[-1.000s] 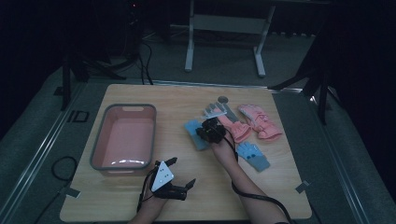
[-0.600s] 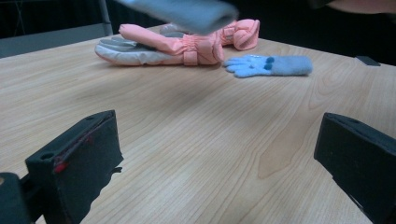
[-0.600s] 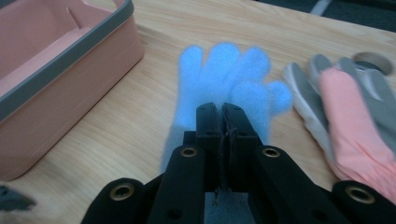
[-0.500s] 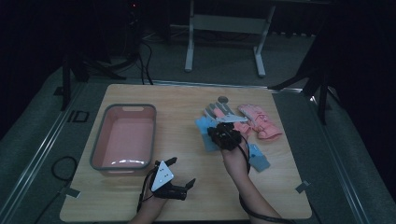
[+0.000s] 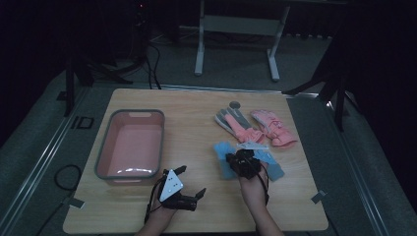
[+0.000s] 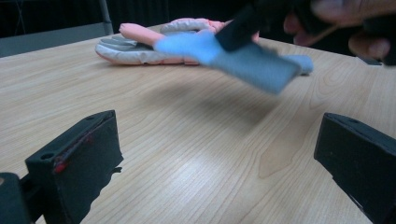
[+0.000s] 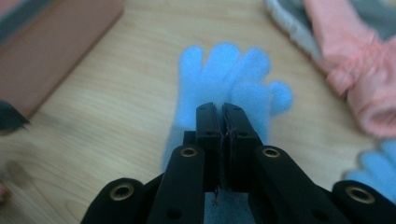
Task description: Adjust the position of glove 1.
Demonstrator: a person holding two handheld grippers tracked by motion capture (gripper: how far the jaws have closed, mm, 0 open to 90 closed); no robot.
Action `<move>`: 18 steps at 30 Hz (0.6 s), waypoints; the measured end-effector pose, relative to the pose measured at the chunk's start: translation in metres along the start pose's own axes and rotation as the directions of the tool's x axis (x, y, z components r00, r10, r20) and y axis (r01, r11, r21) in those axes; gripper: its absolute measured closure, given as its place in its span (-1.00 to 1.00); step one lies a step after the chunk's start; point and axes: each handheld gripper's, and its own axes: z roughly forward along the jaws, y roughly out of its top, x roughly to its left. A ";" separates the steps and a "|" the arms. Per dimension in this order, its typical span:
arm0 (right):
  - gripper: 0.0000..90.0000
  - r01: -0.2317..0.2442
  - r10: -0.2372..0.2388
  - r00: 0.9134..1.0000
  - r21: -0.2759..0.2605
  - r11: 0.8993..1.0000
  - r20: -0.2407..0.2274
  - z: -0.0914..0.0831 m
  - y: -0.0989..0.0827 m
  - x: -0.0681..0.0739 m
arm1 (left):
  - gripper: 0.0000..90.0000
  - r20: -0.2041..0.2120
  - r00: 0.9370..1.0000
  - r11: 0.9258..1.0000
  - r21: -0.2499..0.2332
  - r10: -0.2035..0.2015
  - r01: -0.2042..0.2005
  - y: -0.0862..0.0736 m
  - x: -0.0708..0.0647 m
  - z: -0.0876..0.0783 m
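Your right gripper (image 5: 235, 160) has swung back from the glove pile toward your side of the bench (image 5: 196, 105), bringing a blue glove (image 7: 224, 79) with it. In the right gripper view the jaws are clamped tight on the glove's cuff, with the fingers hanging out ahead of them. In the left gripper view the glove floats above the wood, casting a shadow under it. Your left gripper (image 5: 189, 182) rests near the front edge with its jaws spread wide and nothing between them.

The grip looks thin to me: only a narrow fold of soft fabric sits between the pads, so a quick swing could let it slide out and drop short of the pink tub (image 5: 101, 162), if that is where it is headed.

The dangling fingers could also drag on the bench or catch the tub's rim if you carry it low.

A second blue glove (image 5: 270, 164) lies just beside your right hand, and the pink gloves (image 5: 275, 129) sit beyond it. A careless sweep could nudge them out of place.
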 end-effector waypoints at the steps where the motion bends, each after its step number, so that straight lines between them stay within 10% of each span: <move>1: 0.91 -0.005 0.005 1.000 0.013 1.000 -0.004 0.003 -0.003 0.000 | -0.98 0.000 1.000 1.000 0.000 0.000 0.000 0.000 0.000 0.000; 18: 0.81 -0.019 0.015 0.997 0.059 0.998 0.070 0.033 -0.037 -0.006 | -0.98 0.003 1.000 1.000 0.006 0.010 -0.010 0.000 -0.001 0.001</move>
